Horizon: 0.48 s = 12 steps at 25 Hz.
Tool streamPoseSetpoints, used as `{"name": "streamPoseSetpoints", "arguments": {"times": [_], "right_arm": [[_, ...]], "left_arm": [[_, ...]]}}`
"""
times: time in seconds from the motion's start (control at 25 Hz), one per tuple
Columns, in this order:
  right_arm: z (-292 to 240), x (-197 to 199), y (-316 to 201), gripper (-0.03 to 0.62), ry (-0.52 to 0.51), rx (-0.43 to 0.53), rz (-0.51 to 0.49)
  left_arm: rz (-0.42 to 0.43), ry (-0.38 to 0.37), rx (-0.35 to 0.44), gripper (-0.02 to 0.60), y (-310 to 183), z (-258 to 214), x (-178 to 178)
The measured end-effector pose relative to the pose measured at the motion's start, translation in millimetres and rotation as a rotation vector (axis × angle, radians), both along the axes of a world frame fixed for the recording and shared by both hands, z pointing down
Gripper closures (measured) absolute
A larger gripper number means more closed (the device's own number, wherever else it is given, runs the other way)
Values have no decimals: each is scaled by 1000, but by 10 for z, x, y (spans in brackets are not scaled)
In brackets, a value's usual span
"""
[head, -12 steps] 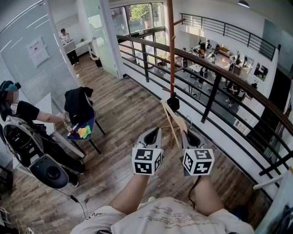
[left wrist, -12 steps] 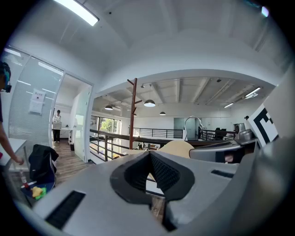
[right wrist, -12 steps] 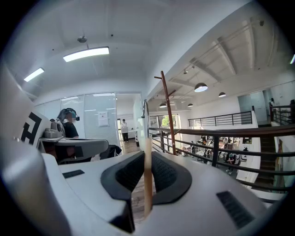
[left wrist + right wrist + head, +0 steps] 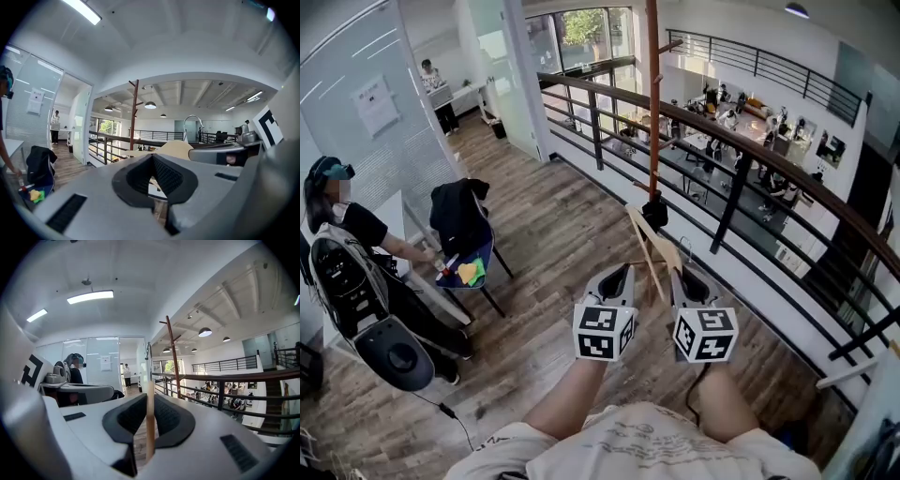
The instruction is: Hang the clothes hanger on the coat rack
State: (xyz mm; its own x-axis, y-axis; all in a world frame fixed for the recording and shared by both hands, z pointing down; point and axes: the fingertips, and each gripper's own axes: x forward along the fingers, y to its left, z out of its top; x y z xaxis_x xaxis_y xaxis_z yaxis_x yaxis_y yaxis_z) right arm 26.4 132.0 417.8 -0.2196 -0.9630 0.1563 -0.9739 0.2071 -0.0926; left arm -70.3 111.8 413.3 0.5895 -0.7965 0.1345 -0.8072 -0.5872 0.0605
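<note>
Hardly anything has shifted in the last half second: both tools sit where they were, and only the person [image 4: 342, 220] at the left edge has lifted their head a little. Held side by side and about level above the wooden floor [image 4: 553, 225], the right hand-held gripper [image 4: 684, 274] is clamped on a thin wooden bar of the hanger [image 4: 649, 246], which stands upright between its pads. The left hand-held gripper [image 4: 621, 272] has its jaws together with nothing between them. The hanger tilts up in front of the coat rack [image 4: 653, 112], a brown pole by the railing [image 4: 741, 141], and is not yet on a peg. Off to the left, a chair [image 4: 492, 251] carries a black jacket [image 4: 457, 211] over its back and small yellow and green things [image 4: 470, 272] on its blue seat.
</note>
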Motion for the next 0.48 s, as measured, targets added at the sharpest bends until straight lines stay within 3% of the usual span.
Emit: {"name": "streamPoseSetpoints", "arguments": {"times": [0.48], "right_arm": [[153, -389, -24, 549, 24, 0, 10]], "left_arm": [[46, 4, -8, 580, -69, 210, -324]]}}
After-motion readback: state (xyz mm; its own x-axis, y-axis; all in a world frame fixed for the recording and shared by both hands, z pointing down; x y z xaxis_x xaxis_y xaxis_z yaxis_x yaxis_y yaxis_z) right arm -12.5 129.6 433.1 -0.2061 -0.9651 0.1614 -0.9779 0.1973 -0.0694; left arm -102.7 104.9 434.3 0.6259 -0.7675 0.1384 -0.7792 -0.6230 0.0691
